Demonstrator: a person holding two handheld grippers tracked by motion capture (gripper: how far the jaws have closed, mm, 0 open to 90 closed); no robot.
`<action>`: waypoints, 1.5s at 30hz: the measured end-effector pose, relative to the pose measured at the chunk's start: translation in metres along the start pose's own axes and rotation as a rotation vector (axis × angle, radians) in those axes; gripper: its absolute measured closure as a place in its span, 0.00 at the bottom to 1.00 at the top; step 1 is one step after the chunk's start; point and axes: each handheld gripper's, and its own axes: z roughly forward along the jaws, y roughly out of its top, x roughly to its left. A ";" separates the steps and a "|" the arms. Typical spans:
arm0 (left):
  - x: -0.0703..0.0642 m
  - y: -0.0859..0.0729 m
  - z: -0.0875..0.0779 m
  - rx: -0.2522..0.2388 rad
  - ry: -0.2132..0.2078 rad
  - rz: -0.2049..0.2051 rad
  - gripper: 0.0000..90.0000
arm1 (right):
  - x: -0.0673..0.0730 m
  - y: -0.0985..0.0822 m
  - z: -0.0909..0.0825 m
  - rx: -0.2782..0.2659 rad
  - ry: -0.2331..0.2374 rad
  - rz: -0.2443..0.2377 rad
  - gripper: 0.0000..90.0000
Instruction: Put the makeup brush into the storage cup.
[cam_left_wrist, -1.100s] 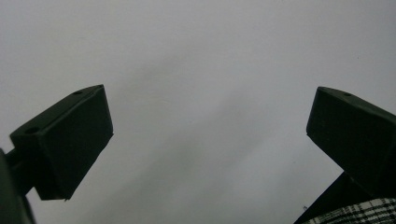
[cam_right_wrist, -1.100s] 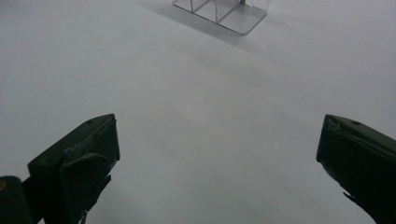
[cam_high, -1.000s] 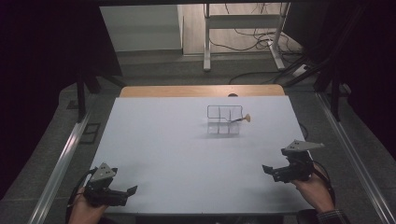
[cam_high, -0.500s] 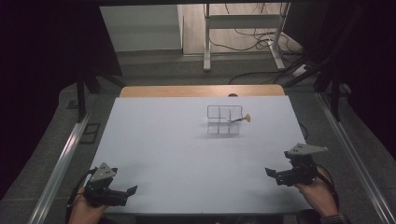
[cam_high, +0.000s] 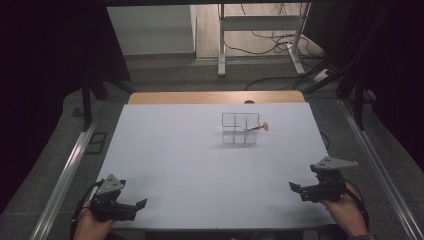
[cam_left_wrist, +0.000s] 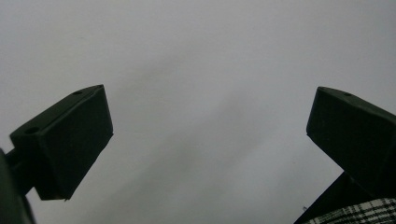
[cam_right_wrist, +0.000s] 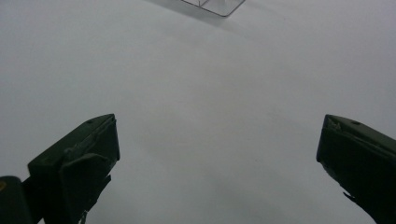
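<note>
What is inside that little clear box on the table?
The clear box has dividers; a thin stick with an orange tip pokes out of its right side. Anything else inside is too small to tell.

A: Your left gripper (cam_high: 134, 206) and right gripper (cam_high: 299, 190) are black, each topped by a grey plate.

B: Your table (cam_high: 200, 165) is white with a tan wooden far edge; the rack (cam_high: 240, 129) is clear, dark-rimmed.

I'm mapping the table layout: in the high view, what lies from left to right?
Black left gripper → clear wire-rimmed compartment box → small orange-tipped tool leaning out of the box → black right gripper.
</note>
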 end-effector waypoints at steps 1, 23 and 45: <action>0.000 0.000 0.000 0.000 0.000 0.000 0.01 | 0.000 -0.001 -0.001 0.000 -0.004 0.000 0.00; 0.000 0.000 0.001 0.004 -0.002 0.000 0.01 | -0.008 -0.015 -0.015 0.006 -0.050 0.027 0.00; 0.000 -0.001 0.002 0.005 -0.006 -0.004 0.01 | -0.018 -0.032 -0.026 0.035 -0.094 0.063 0.00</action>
